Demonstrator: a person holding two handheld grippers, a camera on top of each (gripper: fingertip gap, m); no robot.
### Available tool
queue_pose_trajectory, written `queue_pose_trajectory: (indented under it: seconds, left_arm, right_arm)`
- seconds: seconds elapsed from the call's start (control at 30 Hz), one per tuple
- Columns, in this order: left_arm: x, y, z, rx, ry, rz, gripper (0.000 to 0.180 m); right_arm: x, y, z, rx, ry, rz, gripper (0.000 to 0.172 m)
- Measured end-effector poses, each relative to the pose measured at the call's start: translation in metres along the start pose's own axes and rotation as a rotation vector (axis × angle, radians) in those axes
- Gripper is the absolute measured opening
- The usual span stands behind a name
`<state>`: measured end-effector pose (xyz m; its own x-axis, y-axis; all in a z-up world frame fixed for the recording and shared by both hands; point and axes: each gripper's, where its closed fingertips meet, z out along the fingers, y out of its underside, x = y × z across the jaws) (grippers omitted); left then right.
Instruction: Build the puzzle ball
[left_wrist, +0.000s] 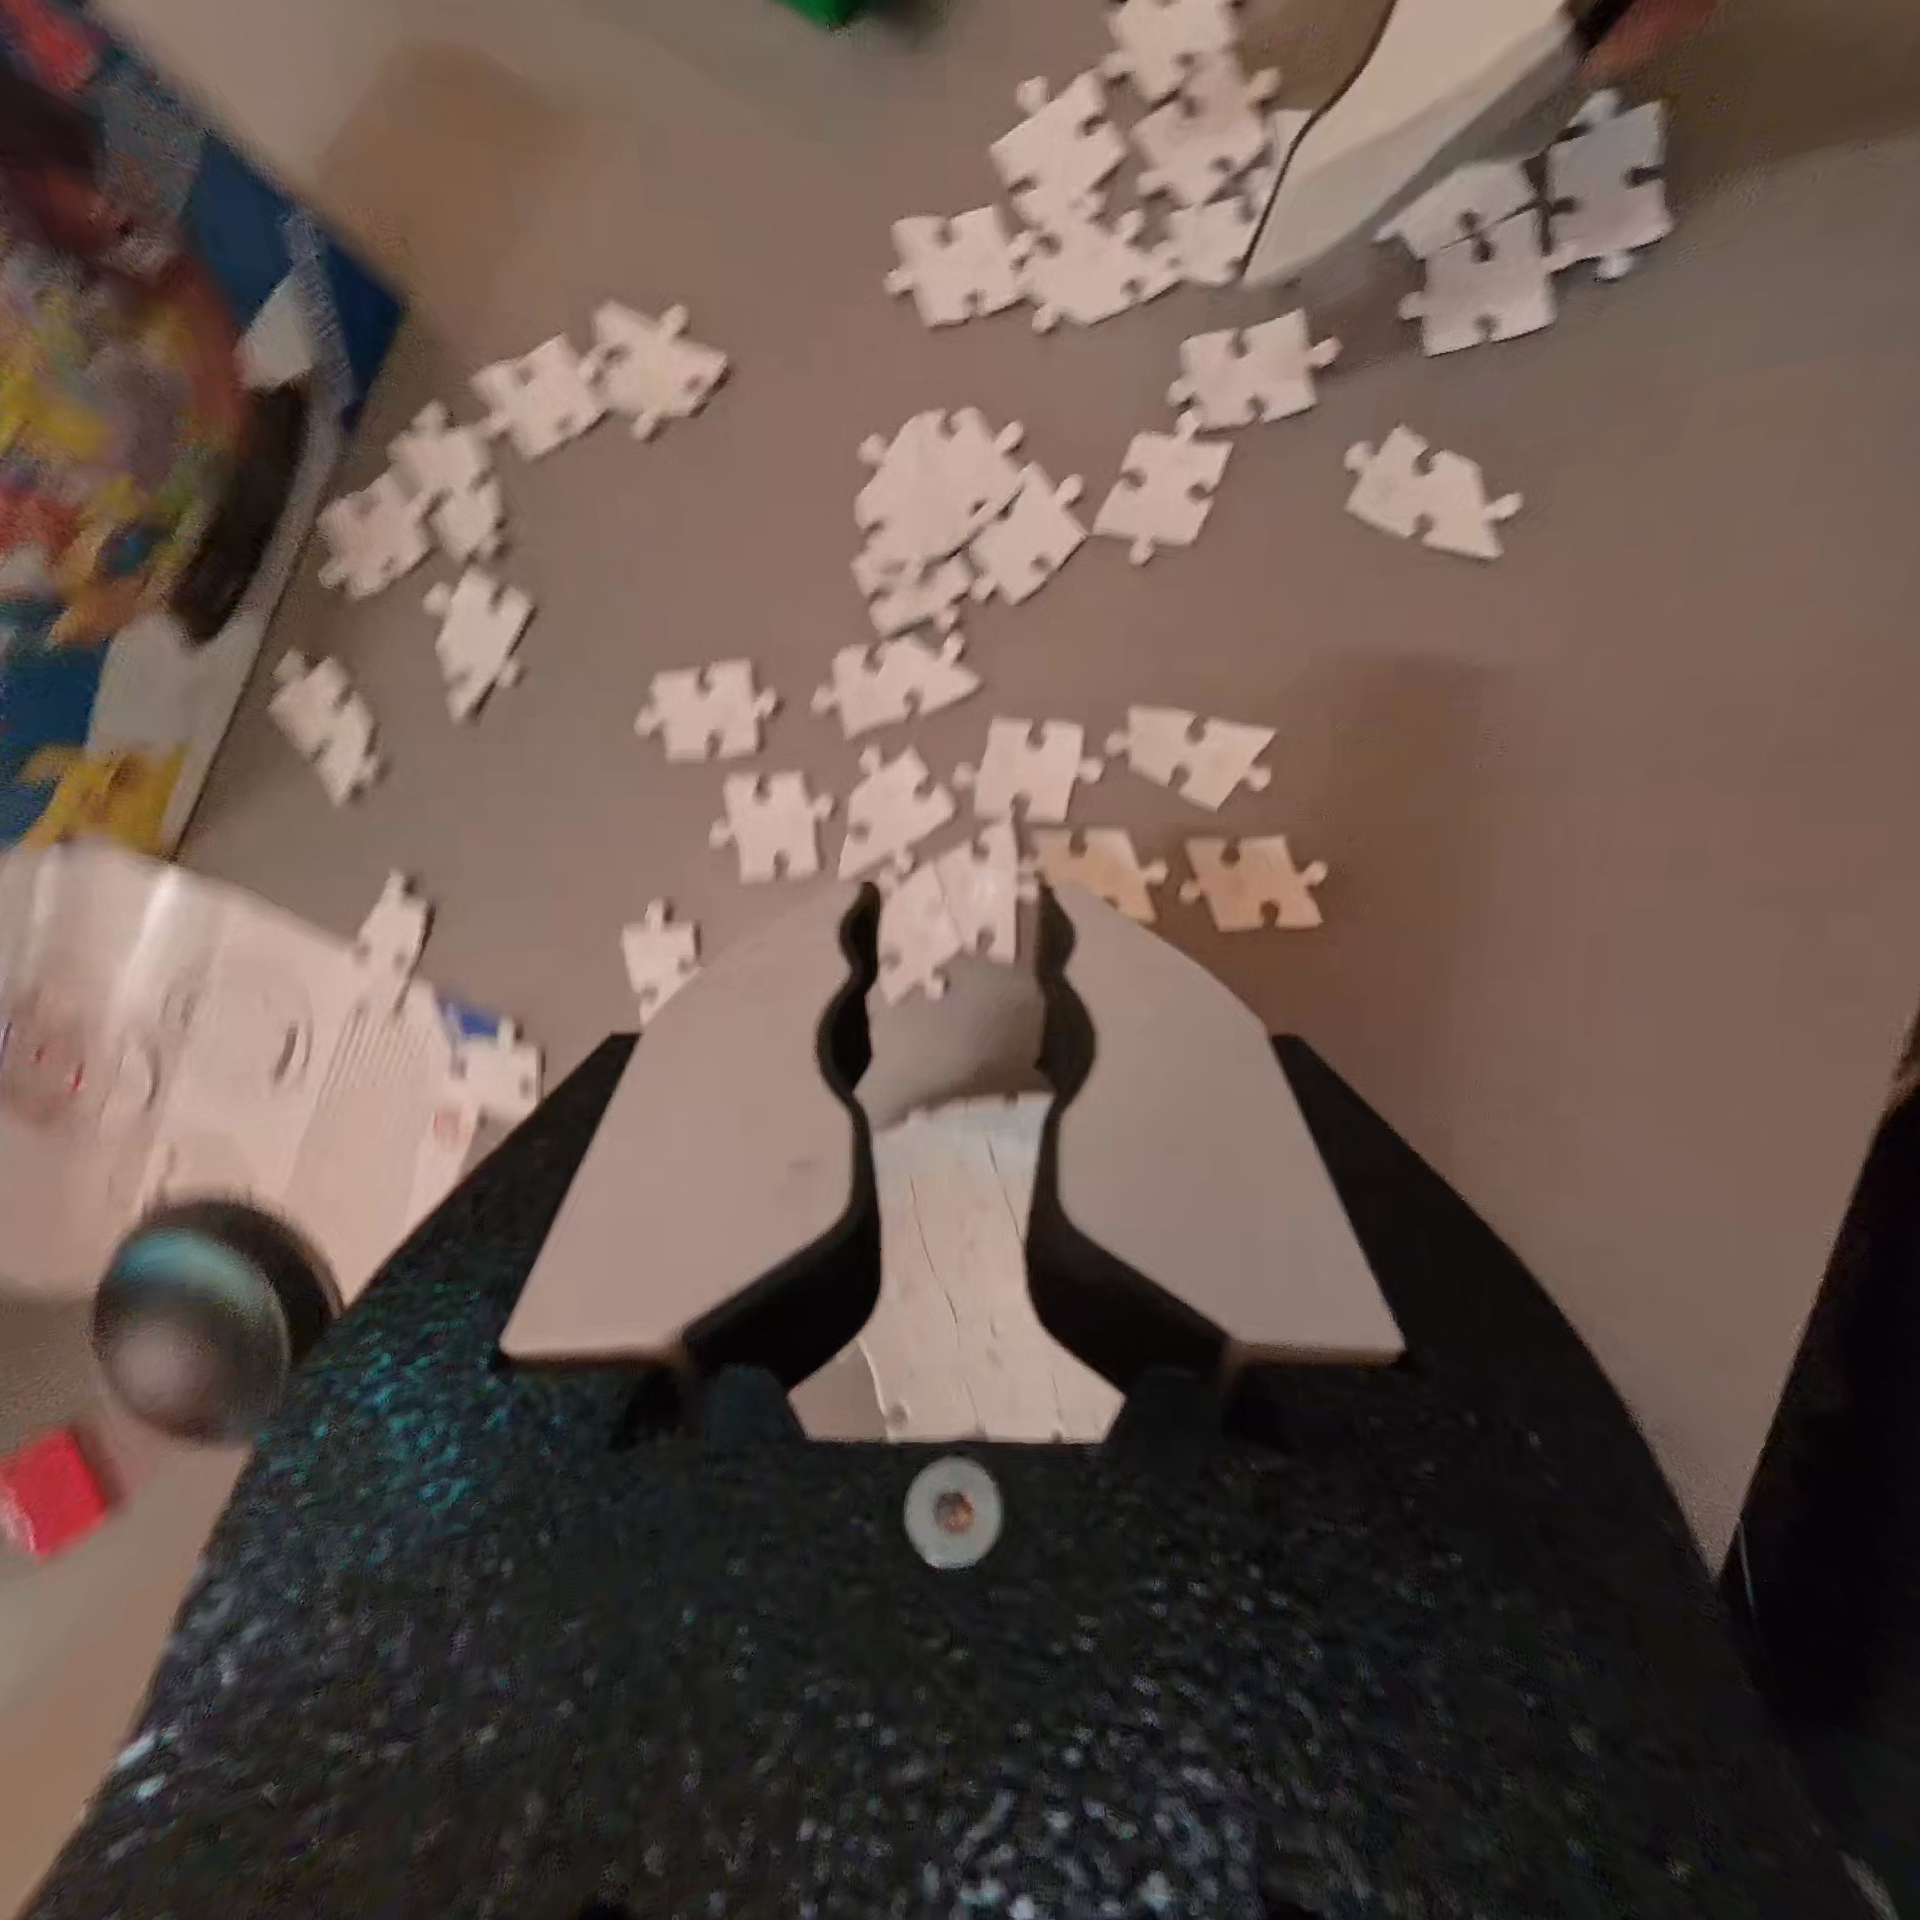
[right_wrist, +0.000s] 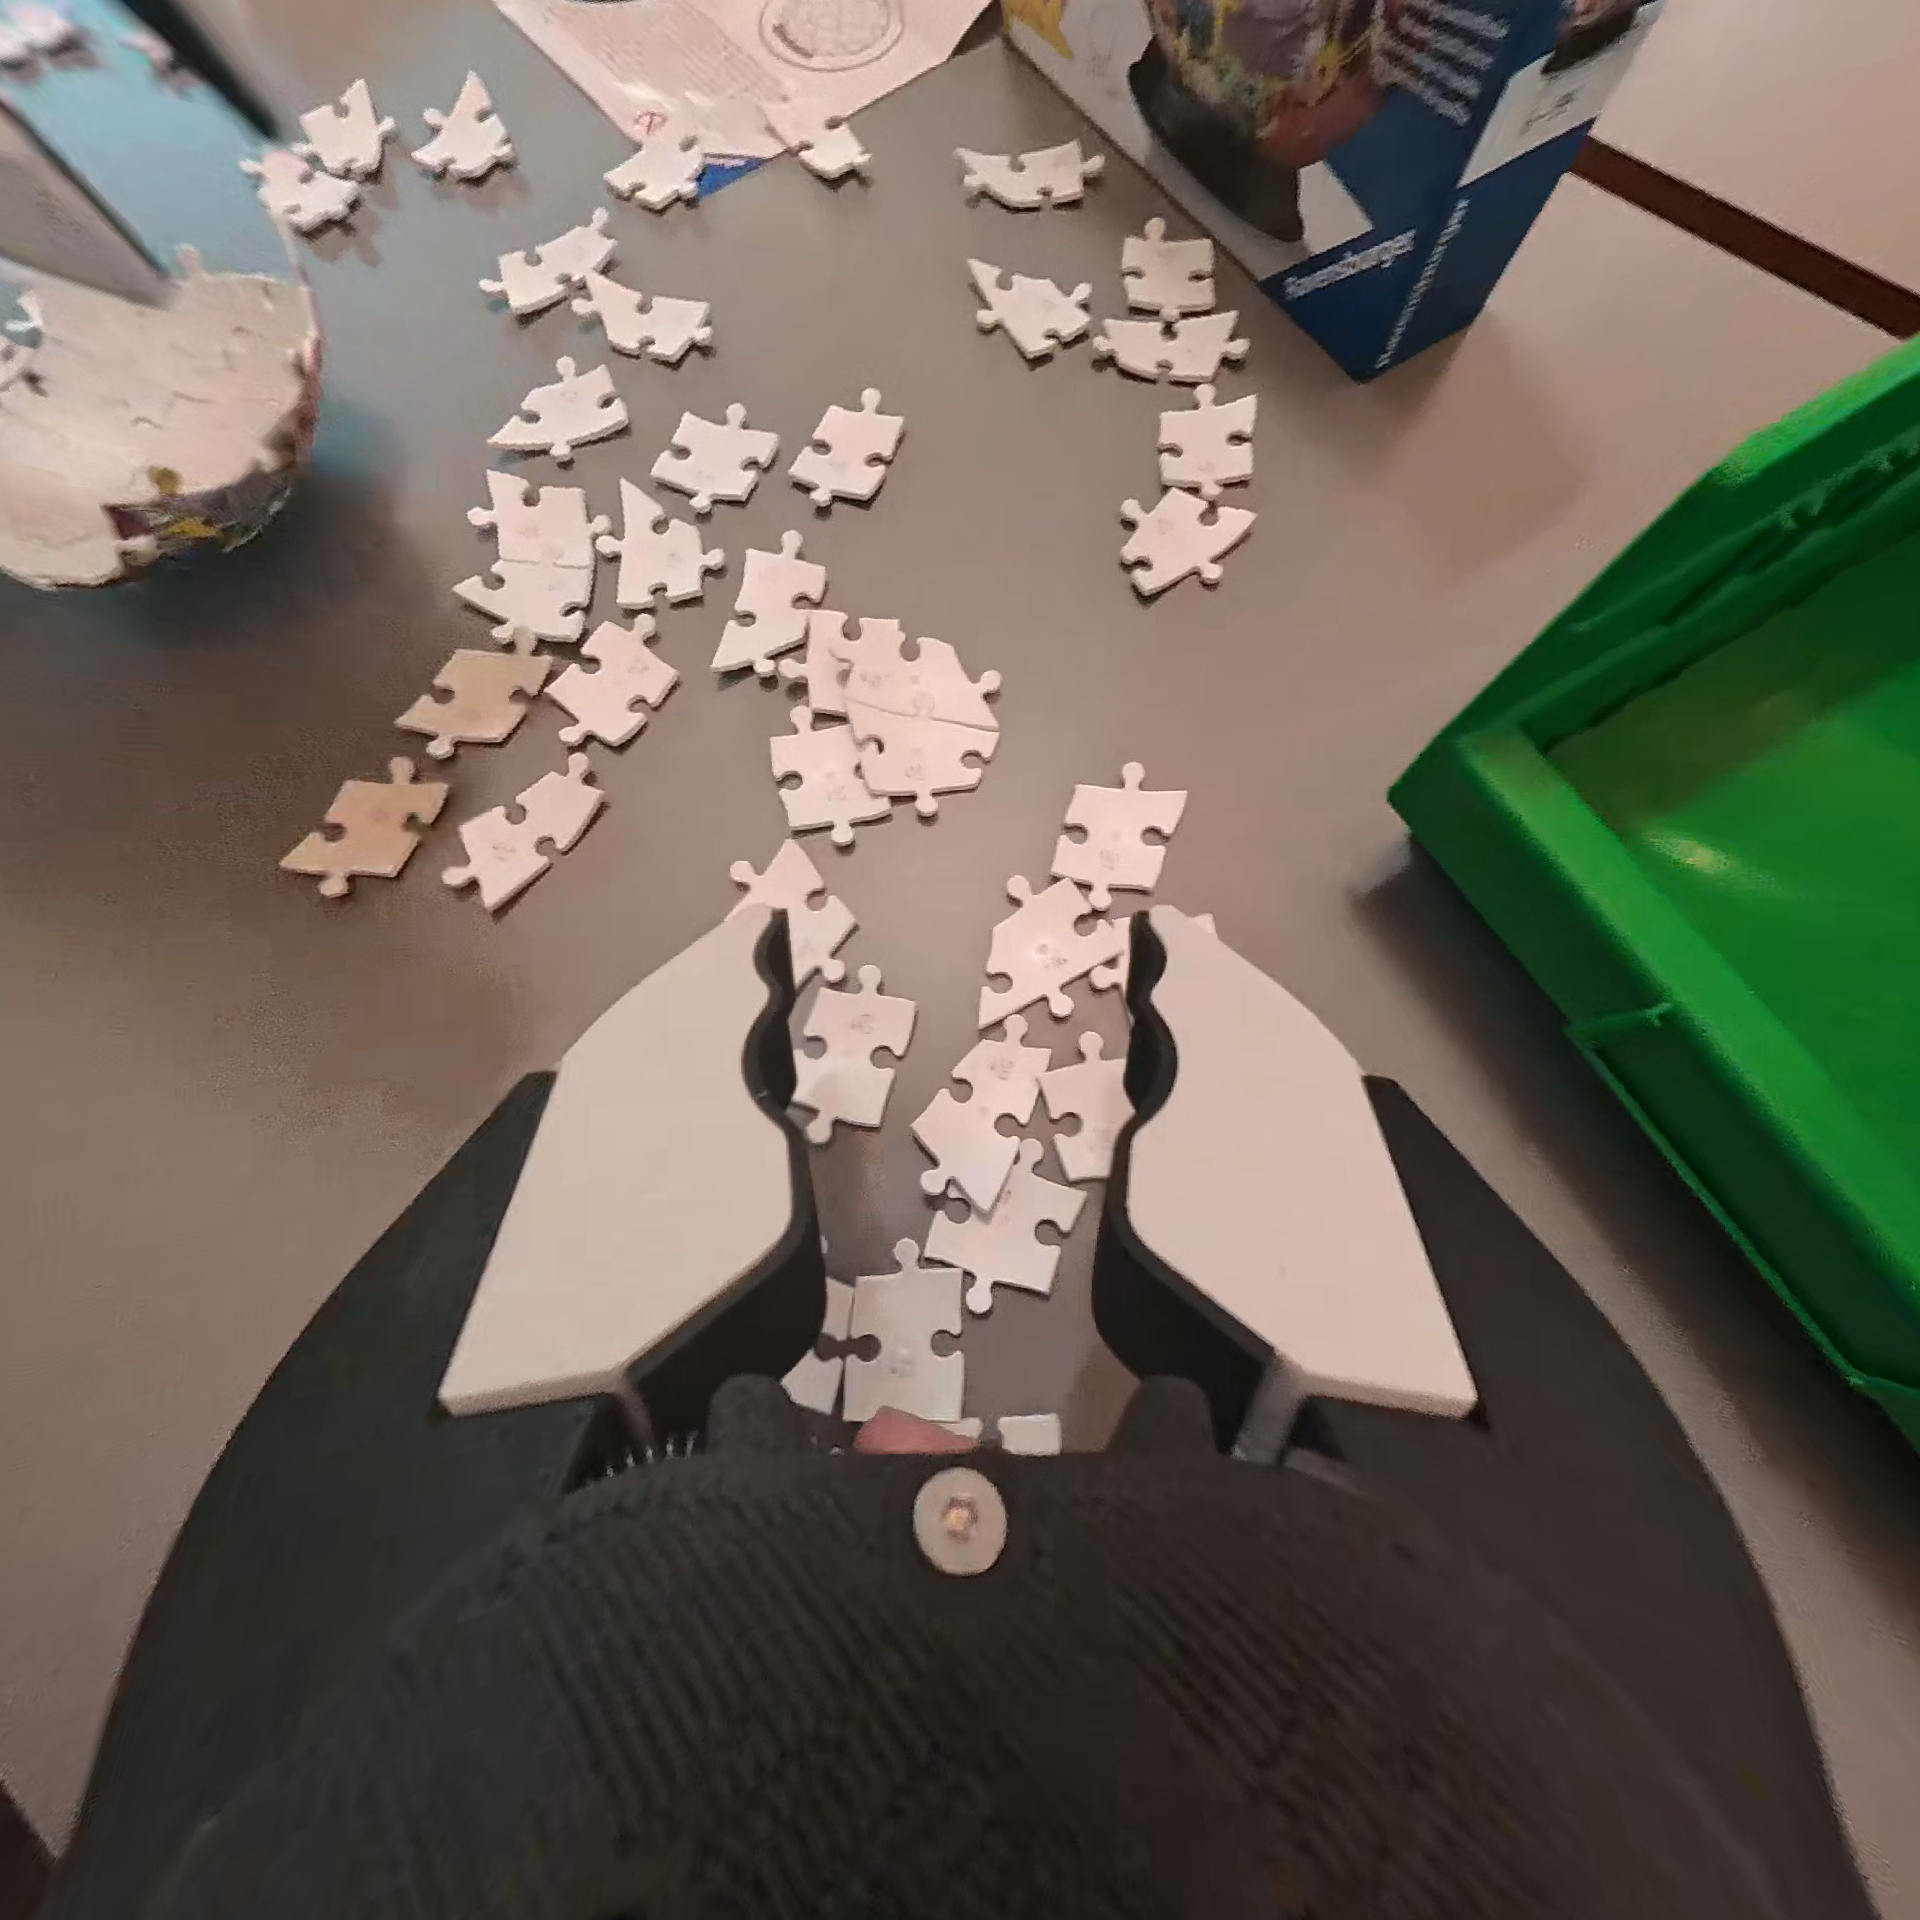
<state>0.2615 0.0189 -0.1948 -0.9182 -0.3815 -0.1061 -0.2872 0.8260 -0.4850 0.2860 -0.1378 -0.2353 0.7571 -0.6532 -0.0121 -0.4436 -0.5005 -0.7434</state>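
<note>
Dozens of white, face-down jigsaw puzzle pieces lie scattered across a grey counter. A blue and white cardboard puzzle box with a colourful picture stands toward the far edge, beside an unfolded white printed instruction sheet. A partly built curved shell of joined puzzle pieces rests at the left side. A bright green plastic bin sits at the right edge.

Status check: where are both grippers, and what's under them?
Left gripper open over white puzzle pieces. Right gripper open wide above scattered pieces, nothing gripped. Green bin to its right.
</note>
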Motion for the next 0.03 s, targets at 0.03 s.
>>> queue_pose_trajectory:
  seconds: [0.03]
  left_arm:
    - [-0.0005, -0.0134, 0.0096, -0.027, 0.046, 0.031, 0.029]
  right_arm:
    - [-0.0026, -0.0001, -0.0004, -0.003, -0.011, -0.004, 0.063]
